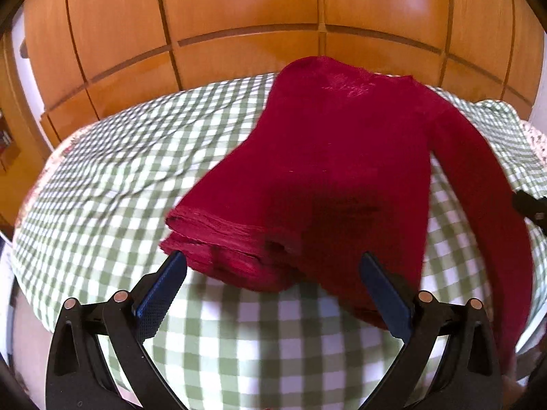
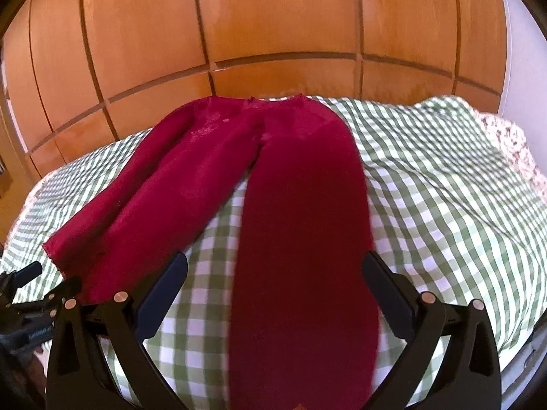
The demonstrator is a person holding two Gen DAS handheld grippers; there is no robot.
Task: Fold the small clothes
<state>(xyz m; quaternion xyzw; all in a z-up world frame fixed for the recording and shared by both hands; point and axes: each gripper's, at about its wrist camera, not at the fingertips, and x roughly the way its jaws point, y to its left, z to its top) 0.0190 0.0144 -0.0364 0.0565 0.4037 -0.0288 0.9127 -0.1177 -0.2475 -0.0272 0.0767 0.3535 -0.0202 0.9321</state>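
Black plastic frames the near edge, and both sets of blue-padded fingers stand spread wide, gripping nothing. The left gripper hovers just before the bunched hem of a red garment — its left fingertip sits right at the folded edge, though I cannot tell if it touches. The right gripper straddles a long sleeve, which runs between its fingers and out of sight below. The garment lies on a green-and-white checked cloth spread over a bed, body on the left, neckline at the far side. Behind it rises a panelled wooden wardrobe.
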